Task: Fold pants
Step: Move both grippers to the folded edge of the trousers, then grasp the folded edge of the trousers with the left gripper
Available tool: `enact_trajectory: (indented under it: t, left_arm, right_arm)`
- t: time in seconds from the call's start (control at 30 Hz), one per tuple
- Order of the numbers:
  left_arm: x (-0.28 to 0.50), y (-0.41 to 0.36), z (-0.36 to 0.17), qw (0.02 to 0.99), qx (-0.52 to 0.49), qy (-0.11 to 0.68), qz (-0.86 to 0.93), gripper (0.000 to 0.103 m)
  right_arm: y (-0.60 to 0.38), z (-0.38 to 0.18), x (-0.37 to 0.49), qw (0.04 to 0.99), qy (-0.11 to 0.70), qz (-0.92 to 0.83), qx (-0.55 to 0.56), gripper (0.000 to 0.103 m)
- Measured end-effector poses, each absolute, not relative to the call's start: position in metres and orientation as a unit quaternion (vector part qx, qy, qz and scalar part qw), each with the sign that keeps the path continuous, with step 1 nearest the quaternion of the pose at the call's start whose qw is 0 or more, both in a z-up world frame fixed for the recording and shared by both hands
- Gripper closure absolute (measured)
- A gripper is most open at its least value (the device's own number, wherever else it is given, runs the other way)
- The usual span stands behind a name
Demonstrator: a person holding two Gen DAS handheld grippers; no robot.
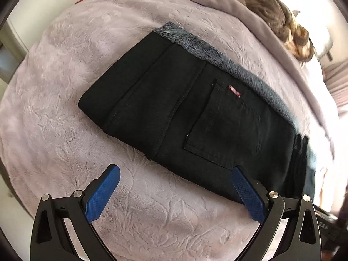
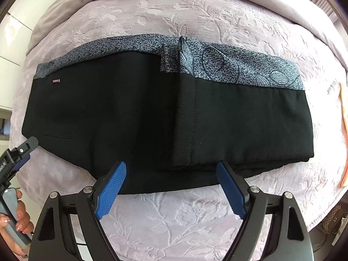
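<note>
The right hand-held gripper point(image 2: 171, 169) hangs with its fingers spread over the near edge of the black pants point(image 2: 134, 117), gripping nothing. The left hand-held gripper point(image 1: 176, 171), likewise spread, hovers at that same near edge by the back pocket point(image 1: 224, 126). The pants lie folded flat on the bed's lilac blanket point(image 2: 174, 213), with bare blanket all around them.
</note>
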State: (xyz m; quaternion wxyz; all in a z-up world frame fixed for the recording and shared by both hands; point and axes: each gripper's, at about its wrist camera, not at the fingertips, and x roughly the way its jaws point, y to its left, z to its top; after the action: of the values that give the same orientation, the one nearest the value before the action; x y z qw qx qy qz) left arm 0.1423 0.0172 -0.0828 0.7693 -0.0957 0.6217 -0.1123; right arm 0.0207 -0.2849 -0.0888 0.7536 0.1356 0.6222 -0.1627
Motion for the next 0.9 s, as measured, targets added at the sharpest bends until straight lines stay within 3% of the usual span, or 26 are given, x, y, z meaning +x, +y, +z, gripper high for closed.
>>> enact_trajectory:
  t: [0.43, 0.5, 0.9]
  left_arm:
    - [0.163, 0.053, -0.118, 0.744, -0.218, 0.615, -0.145, 0.0]
    - [0.167, 0.052, -0.123, 0.741, -0.242, 0.608, -0.15, 0.0]
    - [0.178, 0.046, -0.133, 0.742, -0.262, 0.598, -0.15, 0.0]
  right_arm:
    - [-0.276, -0.11, 0.048, 0.774, 0.614, -0.135, 0.068, 0.014]
    - [-0.275, -0.113, 0.049, 0.777, 0.613, -0.124, 0.068, 0.005]
    - [-0.271, -0.118, 0.048, 0.778, 0.616, -0.118, 0.045, 0.005]
